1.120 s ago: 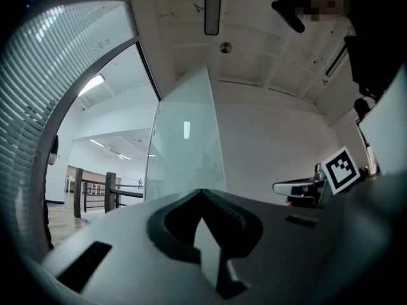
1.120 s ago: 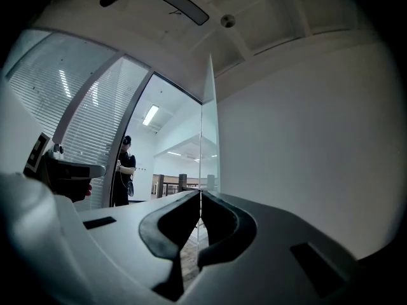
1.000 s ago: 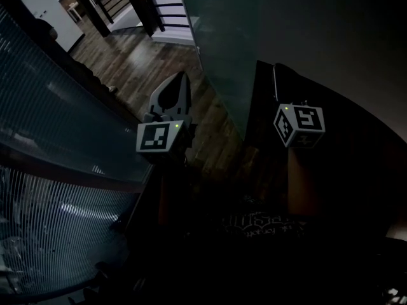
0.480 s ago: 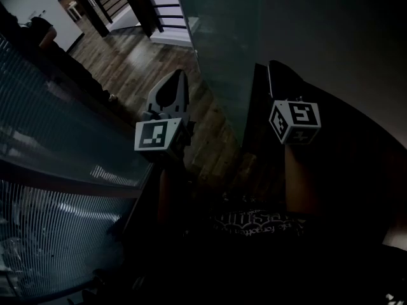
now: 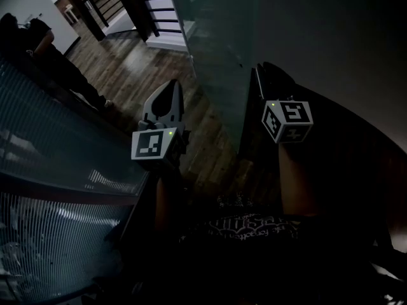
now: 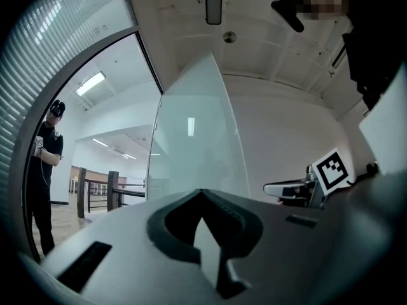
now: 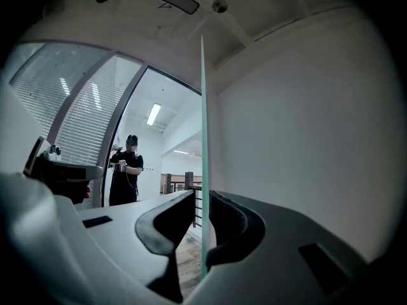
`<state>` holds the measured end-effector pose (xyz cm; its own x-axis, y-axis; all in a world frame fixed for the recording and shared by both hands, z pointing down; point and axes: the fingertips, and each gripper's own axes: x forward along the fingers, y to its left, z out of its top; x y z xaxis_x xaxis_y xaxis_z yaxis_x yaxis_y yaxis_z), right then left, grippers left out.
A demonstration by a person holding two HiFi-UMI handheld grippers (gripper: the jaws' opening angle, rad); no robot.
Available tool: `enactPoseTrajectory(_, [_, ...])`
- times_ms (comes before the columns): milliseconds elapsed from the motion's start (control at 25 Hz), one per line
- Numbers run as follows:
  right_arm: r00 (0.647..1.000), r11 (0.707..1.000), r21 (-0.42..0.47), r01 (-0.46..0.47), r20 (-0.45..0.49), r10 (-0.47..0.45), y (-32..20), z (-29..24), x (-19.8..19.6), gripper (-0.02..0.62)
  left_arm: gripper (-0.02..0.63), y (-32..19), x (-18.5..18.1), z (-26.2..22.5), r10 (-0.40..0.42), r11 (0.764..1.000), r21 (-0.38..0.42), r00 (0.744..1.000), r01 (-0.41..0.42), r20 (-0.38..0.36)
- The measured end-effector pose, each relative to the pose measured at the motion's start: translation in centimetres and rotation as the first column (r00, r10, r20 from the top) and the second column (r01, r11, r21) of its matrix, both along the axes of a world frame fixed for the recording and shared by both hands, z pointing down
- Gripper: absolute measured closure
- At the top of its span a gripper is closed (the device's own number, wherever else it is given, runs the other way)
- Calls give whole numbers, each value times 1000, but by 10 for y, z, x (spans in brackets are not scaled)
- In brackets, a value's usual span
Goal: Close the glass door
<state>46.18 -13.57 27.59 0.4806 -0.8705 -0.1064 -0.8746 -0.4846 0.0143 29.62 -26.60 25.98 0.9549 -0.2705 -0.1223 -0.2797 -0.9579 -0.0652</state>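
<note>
You are loosening your right tool [image 7: 202, 194]: its jaws have just been opening and are standing narrowly apart around the door [image 7: 203, 107] edge at frame centre. Your left tool [image 6: 202, 194] is sitting closed, empty. The doorway [image 7: 146, 145] at left is showing open, so closing seems unfinished.

We hold both grippers side by side, pointing toward twelve o'clock, the left gripper [image 6: 202, 194] with jaws closed tip to tip on nothing, the right gripper [image 7: 202, 199] at its three o'clock, jaws just opening and standing slightly apart around the glass door [image 7: 203, 107] edge.
</note>
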Motion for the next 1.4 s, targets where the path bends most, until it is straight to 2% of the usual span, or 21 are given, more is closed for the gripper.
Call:
enactPoseTrajectory(240, [1000,999,-23,27,8,-27,-22,6,17,531,604,-2,2,6,-8,1000,7,1000,8,22])
enactPoseTrajectory(520, [998,997,-60,56,39,-54,-37,12,34,453,604,-6,4,9,-36,999,4,999,36,36])
enactPoseTrajectory(960, [996,992,-95,86,25,-84,-55,18,35,453,604,-12,9,22,-52,999,9,996,51,75])
enactPoseTrajectory(1400, [994,990,-95,105,13,-104,-57,22,32,453,604,-13,2,22,-76,997,18,994,75,76])
